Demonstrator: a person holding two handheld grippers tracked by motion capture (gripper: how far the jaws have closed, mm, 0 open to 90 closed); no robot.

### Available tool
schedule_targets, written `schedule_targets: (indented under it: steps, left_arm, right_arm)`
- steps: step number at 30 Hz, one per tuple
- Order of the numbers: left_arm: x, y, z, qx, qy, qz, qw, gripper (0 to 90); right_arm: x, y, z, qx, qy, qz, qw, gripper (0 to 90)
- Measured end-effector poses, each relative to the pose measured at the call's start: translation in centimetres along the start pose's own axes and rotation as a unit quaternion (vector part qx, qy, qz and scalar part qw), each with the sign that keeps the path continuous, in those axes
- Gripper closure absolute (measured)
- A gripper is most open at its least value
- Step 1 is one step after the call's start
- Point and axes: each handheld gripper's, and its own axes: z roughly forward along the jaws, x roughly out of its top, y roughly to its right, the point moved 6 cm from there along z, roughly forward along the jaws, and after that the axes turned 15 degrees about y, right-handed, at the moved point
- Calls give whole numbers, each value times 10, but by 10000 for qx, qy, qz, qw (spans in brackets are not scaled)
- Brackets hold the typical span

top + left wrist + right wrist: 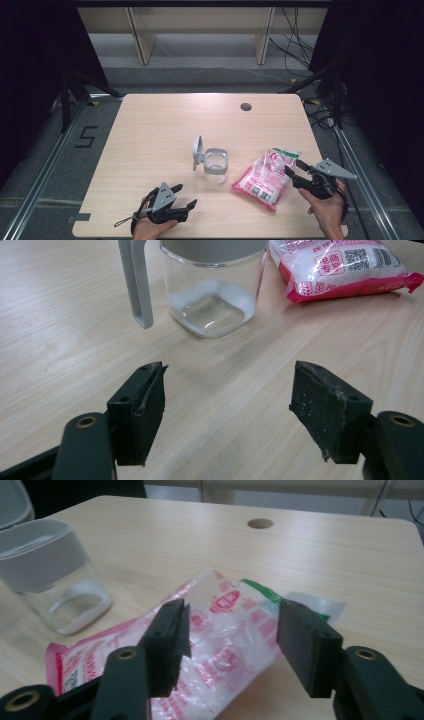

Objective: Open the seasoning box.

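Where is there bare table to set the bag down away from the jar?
The far half of the table, from the jar back to the cable hole, is bare, and so is the strip left of the jar's raised lid. It is crowded on the near right, where the bag lies beside the jar.

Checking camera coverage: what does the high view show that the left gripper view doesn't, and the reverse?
High view alone: the right gripper, jaws apart at the pink-and-white plastic bag, the jar's hinged grey lid standing open, and the round hole in the table. Left gripper view alone: white grains on the jar's bottom. Shared: clear glass jar with grey collar, bag, light wooden table, open left gripper.
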Motion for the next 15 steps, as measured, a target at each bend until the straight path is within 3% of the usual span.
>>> schedule_targets:
  steps: [2,8,9,10,11,12,13,15]
  left_arm:
    - [0,0,0,-48,-5,-7,10000,293]
    - [1,1,1,-80,0,-78,9999,292]
    - [1,1,1,-78,12,-65,9999,292]
    - [1,1,1,-71,17,-114,9999,292]
    - [2,2,2,-73,65,-181,9998,292]
    - [1,0,2,-100,22,-91,9999,292]
    - [1,0,3,-76,55,-114,9999,292]
    - [1,0,3,-70,33,-173,9998,292]
  right_arm:
    - [-6,4,0,-107,-123,312,9994,409]
    - [-18,15,3,-101,-349,462,9983,353]
    - [-20,16,3,-184,-368,504,9979,346]
    - [-21,19,5,-73,-338,437,9984,345]
    - [-21,17,5,-146,-373,591,9975,339]
    - [-22,16,6,-125,-362,699,9968,327]
    - [-24,19,7,-145,-424,582,9973,322]
    - [-26,19,10,-9,-421,589,9974,311]
